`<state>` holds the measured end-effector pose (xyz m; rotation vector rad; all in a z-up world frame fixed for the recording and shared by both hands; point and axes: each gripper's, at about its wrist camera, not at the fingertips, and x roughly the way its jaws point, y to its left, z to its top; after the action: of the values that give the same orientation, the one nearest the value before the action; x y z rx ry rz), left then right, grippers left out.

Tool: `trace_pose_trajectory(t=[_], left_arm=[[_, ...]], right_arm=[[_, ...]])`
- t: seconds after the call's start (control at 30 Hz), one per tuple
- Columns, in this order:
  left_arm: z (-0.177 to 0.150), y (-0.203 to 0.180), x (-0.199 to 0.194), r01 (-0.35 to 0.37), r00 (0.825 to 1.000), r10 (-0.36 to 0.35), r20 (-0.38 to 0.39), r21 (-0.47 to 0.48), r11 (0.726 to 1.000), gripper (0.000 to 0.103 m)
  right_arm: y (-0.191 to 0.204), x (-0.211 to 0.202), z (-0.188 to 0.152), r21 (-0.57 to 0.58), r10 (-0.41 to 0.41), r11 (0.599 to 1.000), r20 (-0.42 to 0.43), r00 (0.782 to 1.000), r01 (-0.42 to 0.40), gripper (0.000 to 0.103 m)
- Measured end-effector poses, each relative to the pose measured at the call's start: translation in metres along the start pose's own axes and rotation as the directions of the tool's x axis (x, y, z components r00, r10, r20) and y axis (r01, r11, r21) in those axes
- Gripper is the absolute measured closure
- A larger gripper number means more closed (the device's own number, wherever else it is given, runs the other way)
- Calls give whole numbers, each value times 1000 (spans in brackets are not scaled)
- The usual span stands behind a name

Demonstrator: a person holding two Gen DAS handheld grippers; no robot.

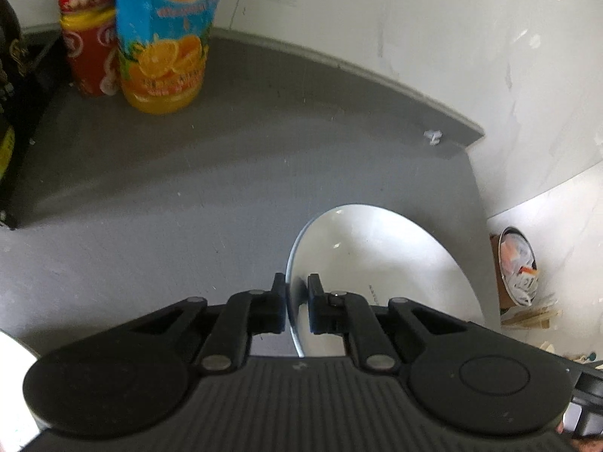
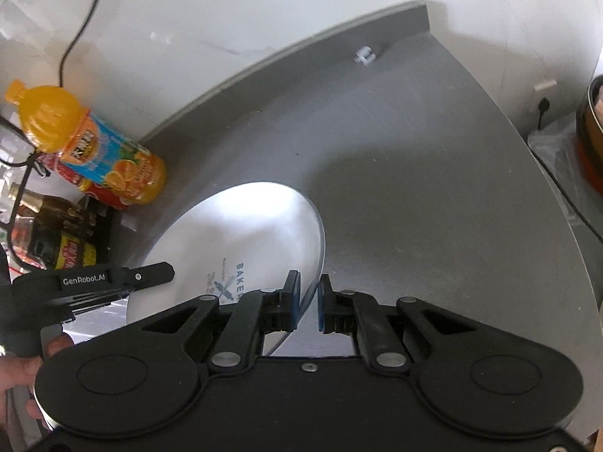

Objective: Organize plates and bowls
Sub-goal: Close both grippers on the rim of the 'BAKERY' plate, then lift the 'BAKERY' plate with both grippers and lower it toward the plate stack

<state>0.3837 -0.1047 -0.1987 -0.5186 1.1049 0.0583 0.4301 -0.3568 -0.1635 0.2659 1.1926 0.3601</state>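
Juice bottle (image 2: 94, 147) and red bottle (image 1: 88, 37) stand at the desk's (image 1: 188, 173) far left corner by the wall. Left gripper (image 1: 297, 301) pinches the white plate (image 1: 377, 263) by its left rim, jaws narrow. Right gripper (image 2: 307, 301) straddles the opposite rim, jaws narrow; contact on both pads unclear. Plate hangs tilted over the desk's near middle. Judgement: level both grips together, lower flat, release evenly.
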Motion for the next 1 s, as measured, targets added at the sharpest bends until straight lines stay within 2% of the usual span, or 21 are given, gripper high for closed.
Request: trace_pose_trajectory(t=[0.27,0.53,1.0], left_arm=[[-3,10,-30,8,999,-7,49,-23,1000,94],[-22,34,-69,7,995,-3,99,-37,999,94],[-66,103,-135,-24,989,38,146,-101,995,94]], right_arm=[[35,-16,-9,-56,-3,998,33,999,5,94],[68,-33,-32,-92,24,996,63,998,-18,94],[138,-38,-89,-156,79,985,54,995,-70,94]])
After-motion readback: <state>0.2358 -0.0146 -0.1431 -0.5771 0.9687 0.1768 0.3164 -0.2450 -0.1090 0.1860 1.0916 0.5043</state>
